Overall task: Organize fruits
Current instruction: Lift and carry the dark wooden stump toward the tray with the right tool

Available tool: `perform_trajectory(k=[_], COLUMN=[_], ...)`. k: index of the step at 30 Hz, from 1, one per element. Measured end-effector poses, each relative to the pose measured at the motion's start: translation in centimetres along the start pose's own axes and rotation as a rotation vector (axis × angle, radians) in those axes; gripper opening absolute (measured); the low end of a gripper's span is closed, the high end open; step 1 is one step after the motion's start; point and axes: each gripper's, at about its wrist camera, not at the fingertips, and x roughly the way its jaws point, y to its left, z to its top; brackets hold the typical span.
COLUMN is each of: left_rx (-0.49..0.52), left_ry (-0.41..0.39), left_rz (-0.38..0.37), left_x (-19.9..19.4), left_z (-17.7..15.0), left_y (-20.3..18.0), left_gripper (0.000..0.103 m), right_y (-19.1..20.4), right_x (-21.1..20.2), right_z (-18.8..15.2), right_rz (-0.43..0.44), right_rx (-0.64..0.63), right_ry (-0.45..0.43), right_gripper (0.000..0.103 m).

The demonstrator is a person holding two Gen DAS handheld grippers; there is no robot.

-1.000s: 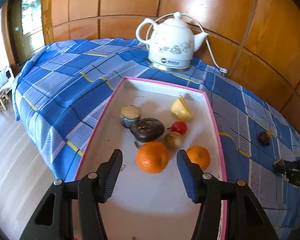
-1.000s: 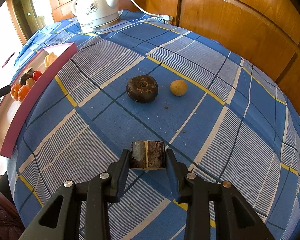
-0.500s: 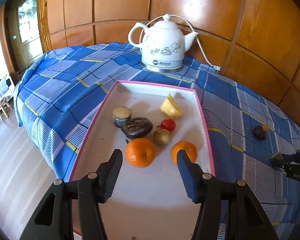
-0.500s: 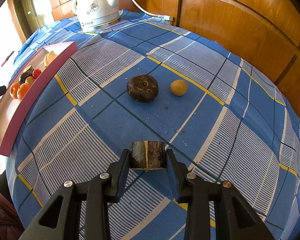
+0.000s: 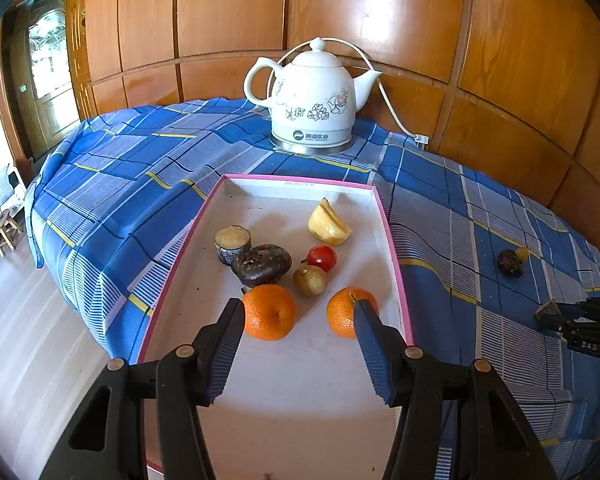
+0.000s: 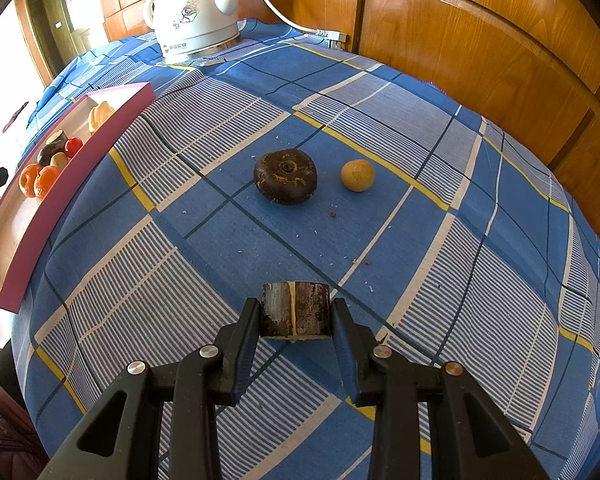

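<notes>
Right wrist view shows the right gripper (image 6: pixel 295 316) pinching the cut cane piece (image 6: pixel 295 309) above the desk; it should stay level while carried to the pink tray (image 6: pixel 70 184).

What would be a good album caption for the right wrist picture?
Right gripper clamps a short sugarcane piece above the blue plaid cloth, with a dark water chestnut and small yellow fruit beyond.

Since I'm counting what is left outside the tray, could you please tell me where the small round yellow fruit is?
In the right wrist view, the small round yellow fruit lies on the blue checked tablecloth, just right of the dark flattened round fruit.
</notes>
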Motion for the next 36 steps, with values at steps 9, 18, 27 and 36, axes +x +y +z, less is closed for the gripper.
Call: perform_trajectory(k=[9,18,27,36], left_rx=[-0.003,0.004,-0.005,-0.021], left_ry=[-0.009,-0.019,-0.029,-0.036], left_rz=[-0.003,-0.009,-0.018,-0.02], left_x=[-0.2,-0.6,-0.9,-1.1], left_z=[0.1,0.1,0.1,-0.1], left_y=[0.0,-0.1,0.4,1.1], left_gripper=[0.057,0.057,0.057,0.057], right_y=[0.0,0.1,0.4,3.9], right_x=[0.0,0.0,0.1,-2.2], right_z=[0.0,-0.1,0.4,1.5], right_rz=[0.001,-0.009,-0.021,0.08], right_rx=[0.002,-0.005,0.022,0.011], right_ry=[0.0,0.001,0.022,-0.036], right_gripper=[0.036,0.036,0.036,0.036])
